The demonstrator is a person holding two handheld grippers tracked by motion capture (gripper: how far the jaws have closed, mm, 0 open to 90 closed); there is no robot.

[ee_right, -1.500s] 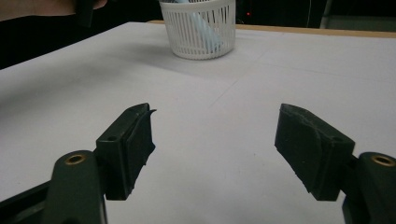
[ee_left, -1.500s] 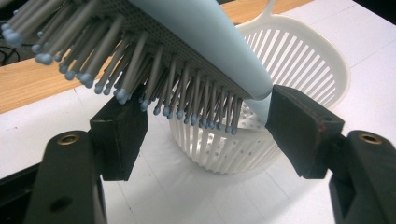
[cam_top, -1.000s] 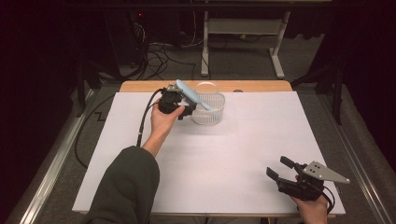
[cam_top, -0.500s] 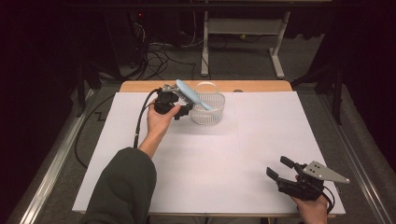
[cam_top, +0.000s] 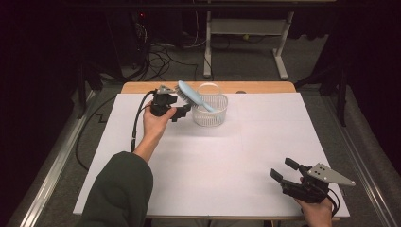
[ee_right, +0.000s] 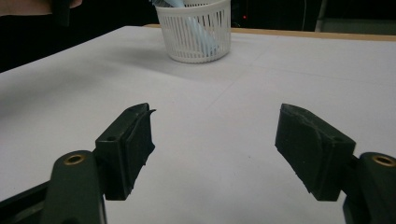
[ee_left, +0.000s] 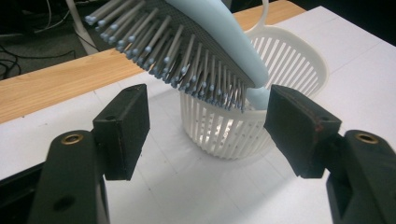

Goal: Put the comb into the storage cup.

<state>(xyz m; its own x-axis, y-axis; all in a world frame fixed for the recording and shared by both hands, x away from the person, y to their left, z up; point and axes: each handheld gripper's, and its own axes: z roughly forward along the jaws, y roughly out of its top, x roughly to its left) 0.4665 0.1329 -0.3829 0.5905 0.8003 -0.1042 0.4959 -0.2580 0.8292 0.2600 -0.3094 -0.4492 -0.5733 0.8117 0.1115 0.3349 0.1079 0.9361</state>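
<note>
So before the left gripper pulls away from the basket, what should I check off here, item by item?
1. Hairbrush handle end inside the white basket: ok, it leans on the rim with the bristle head sticking out up and to the left.
2. Left gripper let go of the brush: ok, its jaws stand apart below the bristles and neither pad touches them; they have just been closing a little with nothing pressed between them.
3. Basket upright on the white table cover: ok.
4. Brush steady enough to stay put: cannot tell, it rests tilted on the rim.
5. Right gripper out of the way: ok, open and holding nothing, near the table's front edge.
</note>
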